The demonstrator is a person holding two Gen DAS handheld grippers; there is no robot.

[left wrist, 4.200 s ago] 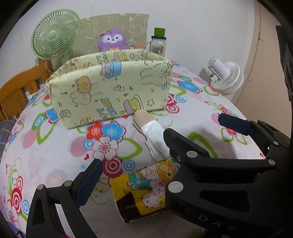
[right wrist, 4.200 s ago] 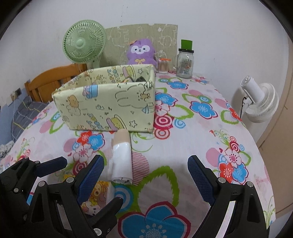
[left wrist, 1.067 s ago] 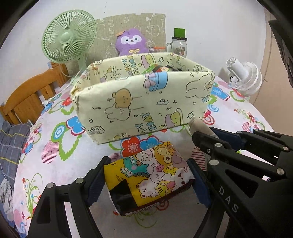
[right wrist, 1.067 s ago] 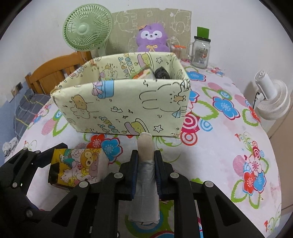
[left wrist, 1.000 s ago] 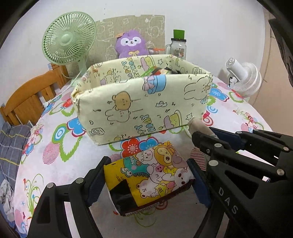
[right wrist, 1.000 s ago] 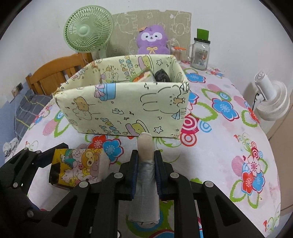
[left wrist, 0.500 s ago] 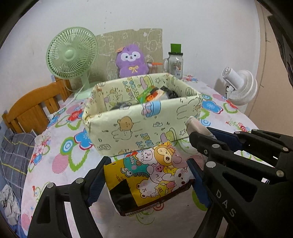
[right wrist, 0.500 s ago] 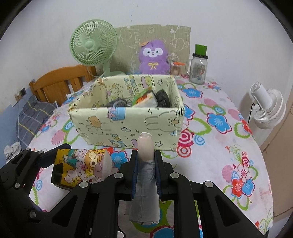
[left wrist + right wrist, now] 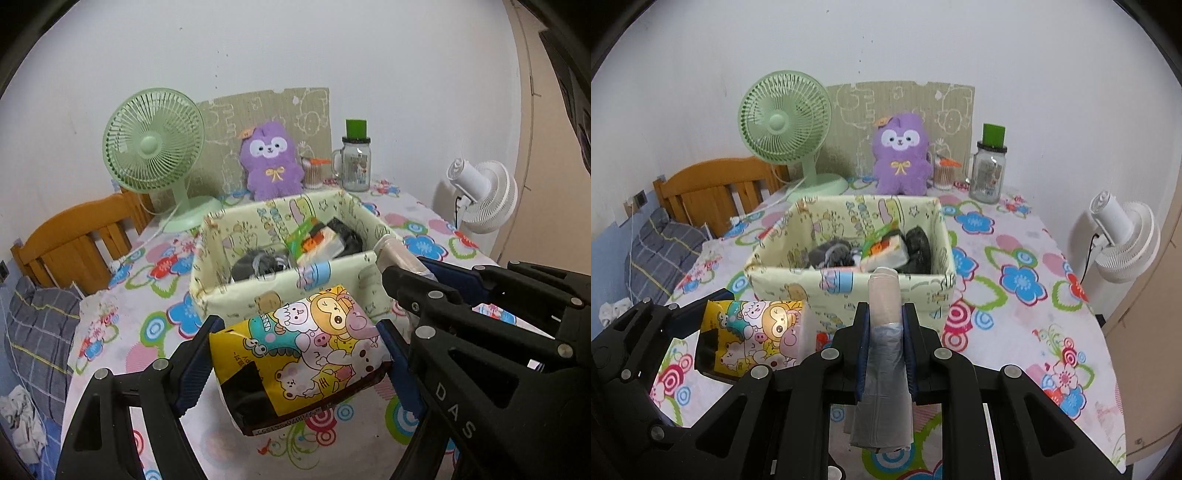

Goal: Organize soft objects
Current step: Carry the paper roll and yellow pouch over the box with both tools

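Partly done: the bin (image 9: pixel 849 291) on the bench (image 9: pixel 1015 295) is already holding several soft items, among them a dark bundle (image 9: pixel 831 253), a white-and-orange pack (image 9: pixel 886 254) and a black piece (image 9: pixel 918 245). Two items are outside it, both in claws and clear of the bench, just short of the bin's near wall.

Left claw (image 9: pixel 295 363): jaws standing wide, pads pressing both ends of the cartoon pack (image 9: pixel 299 354); the pack is sitting square between them, slightly bulged. In the right view the same pack (image 9: pixel 753 334) is hanging left of the roll, below rim height.

Right claw (image 9: pixel 885 347): jaws almost fully together, pinching the roll (image 9: pixel 884 332) at mid-length. The roll is lying along the fingers, its beige end poking forward toward the bin's rim, its grey plastic tail trailing back under the claw.

Both claws are tilting downward, side by side, aiming at the bin opening. Left to do, by my reading: carry both over the wall and drop them in. The purple plush (image 9: pixel 901 162) by the wall may be waiting too; cannot tell.
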